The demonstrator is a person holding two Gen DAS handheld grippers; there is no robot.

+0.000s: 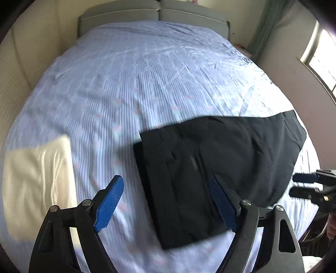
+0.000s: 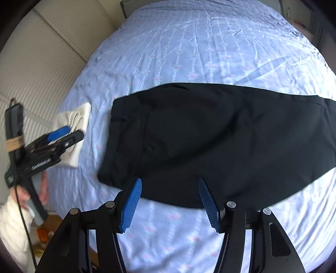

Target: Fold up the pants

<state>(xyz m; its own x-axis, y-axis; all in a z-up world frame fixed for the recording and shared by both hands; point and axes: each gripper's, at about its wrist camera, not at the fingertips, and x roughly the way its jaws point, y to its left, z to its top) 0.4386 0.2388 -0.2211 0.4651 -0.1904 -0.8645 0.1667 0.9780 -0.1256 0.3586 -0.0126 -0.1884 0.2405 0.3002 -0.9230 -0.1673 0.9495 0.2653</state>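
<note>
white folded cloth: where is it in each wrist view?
Left wrist: white cloth at the far left edge, left of the black pants.
Right wrist: white cloth at middle left, partly behind the left gripper.
Shared landmark: the black pants' squared left end.

pants (image 2: 220, 142): black, plain; bedsheet (image 1: 134, 84): pale blue, fine stripes with small pink motifs; folded cloth (image 1: 37, 178): cream white; left gripper (image 1: 168, 187): black frame, blue ribbed pads; right gripper (image 2: 170, 184): black frame, blue ribbed pads; headboard (image 1: 155, 16): grey-green
</note>
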